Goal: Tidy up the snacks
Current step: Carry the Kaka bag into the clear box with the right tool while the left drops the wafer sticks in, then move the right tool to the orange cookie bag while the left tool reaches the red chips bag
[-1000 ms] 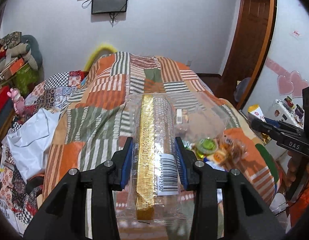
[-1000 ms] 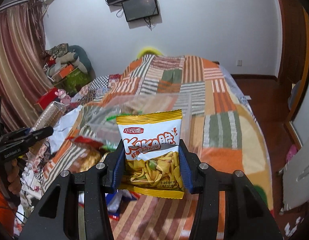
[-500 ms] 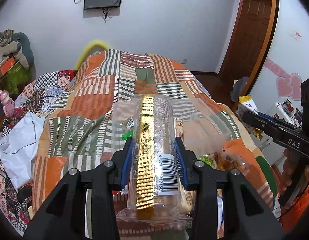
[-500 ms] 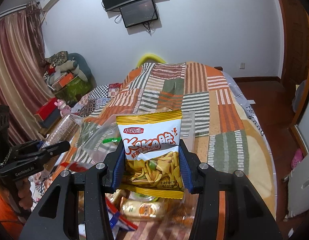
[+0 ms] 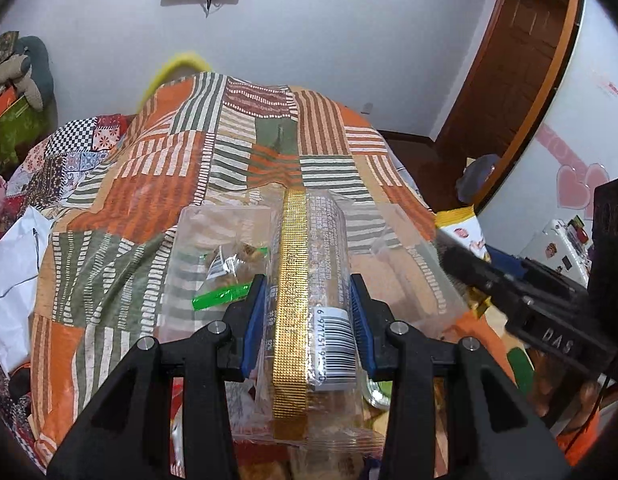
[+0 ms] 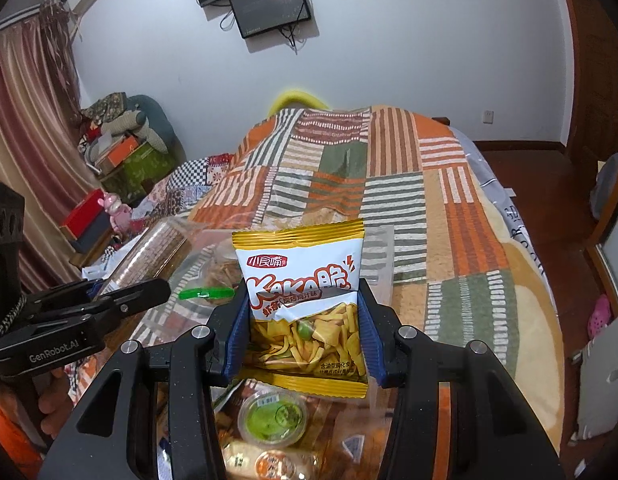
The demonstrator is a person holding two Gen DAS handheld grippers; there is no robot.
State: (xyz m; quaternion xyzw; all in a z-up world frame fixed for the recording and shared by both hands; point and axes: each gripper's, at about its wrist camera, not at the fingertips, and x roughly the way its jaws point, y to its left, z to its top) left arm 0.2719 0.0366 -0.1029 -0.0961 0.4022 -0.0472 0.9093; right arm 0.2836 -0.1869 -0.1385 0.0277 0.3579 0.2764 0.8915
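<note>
Now left gripper (image 5: 309,316) jaws clamping clear cracker sleeve (image 5: 309,280), right gripper (image 6: 303,328) jaws pinching chip bag (image 6: 305,300)

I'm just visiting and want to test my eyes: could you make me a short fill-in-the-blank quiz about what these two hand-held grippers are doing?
1. The right hand-held gripper is shut on a white and yellow bag of ____.
2. The left hand-held gripper clamps a clear cookie sleeve with a ____ stripe.
3. Below the white and yellow bag sits a small cup with a ____ top.

Missing words: chips; gold; green
</note>
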